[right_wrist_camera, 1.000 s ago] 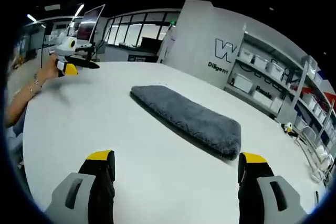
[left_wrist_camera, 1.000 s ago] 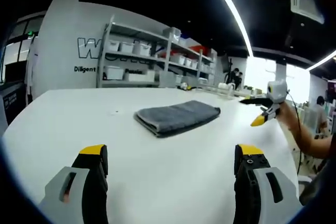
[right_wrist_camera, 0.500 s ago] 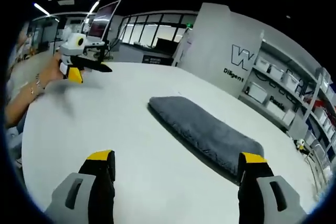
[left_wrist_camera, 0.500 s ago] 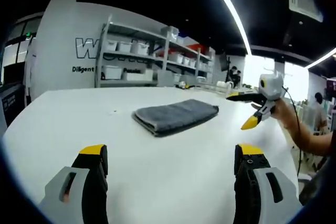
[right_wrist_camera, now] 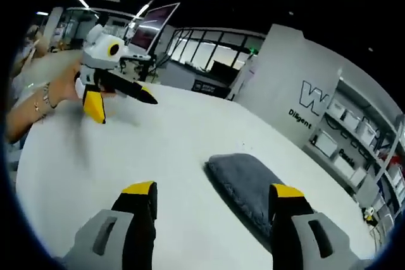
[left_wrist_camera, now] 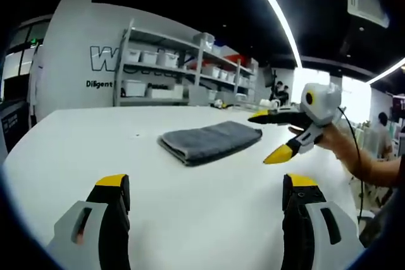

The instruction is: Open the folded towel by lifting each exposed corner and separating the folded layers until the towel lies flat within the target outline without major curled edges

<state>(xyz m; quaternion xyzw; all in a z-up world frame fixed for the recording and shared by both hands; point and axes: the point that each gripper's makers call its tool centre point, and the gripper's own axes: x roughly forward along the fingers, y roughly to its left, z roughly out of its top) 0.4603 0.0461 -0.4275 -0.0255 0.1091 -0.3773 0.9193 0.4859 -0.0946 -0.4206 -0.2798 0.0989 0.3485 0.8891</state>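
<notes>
While towel (left_wrist_camera: 210,142) sits folded mid table (left_wrist_camera: 76,137), left gripper (left_wrist_camera: 205,197) and right gripper (right_wrist_camera: 214,199) both wide open, holding nothing. Towel looks soft, floppy, light; pinch one top corner.

Left gripper view: folded towel (left_wrist_camera: 210,141) on table (left_wrist_camera: 76,137), mid-surface, ahead of left gripper (left_wrist_camera: 207,189) jaws, apart from them. Right gripper (left_wrist_camera: 274,136) in from right, above table, just right of towel, not touching; hand (left_wrist_camera: 338,143) behind it. Shelving rack (left_wrist_camera: 190,71) with bins beyond table's far edge, against wall.

Right gripper view: towel ahead, right of centre, partly behind right jaw of right gripper (right_wrist_camera: 212,193). Left gripper (right_wrist_camera: 123,102) at upper left, above table (right_wrist_camera: 177,137), well apart from towel (right_wrist_camera: 243,184).
</notes>
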